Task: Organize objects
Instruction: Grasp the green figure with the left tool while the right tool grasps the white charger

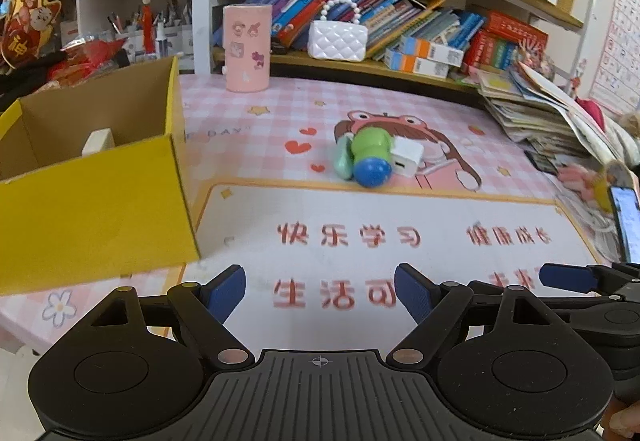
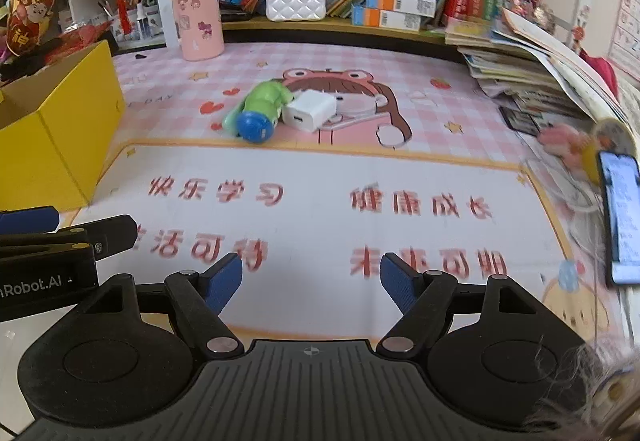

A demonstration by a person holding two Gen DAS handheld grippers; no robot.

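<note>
A green toy with a blue round end [image 1: 370, 157] [image 2: 260, 113] lies on the pink desk mat, touching a white charger cube [image 1: 407, 156] [image 2: 310, 109] on its right. An open yellow cardboard box [image 1: 92, 177] [image 2: 56, 125] stands at the left with a small white item [image 1: 98, 141] inside. My left gripper [image 1: 320, 291] is open and empty, low over the mat's front, well short of the toy. My right gripper [image 2: 311, 281] is open and empty, beside the left one, whose body shows in the right wrist view [image 2: 48, 253].
A pink cylinder holder [image 1: 247, 48] [image 2: 197, 18] stands at the back of the desk. A white quilted purse [image 1: 338, 39] [image 2: 295, 1] sits on the bookshelf ledge. Stacked magazines [image 1: 532, 113] [image 2: 520, 73] and a lit phone [image 1: 628, 223] [image 2: 622, 217] crowd the right edge.
</note>
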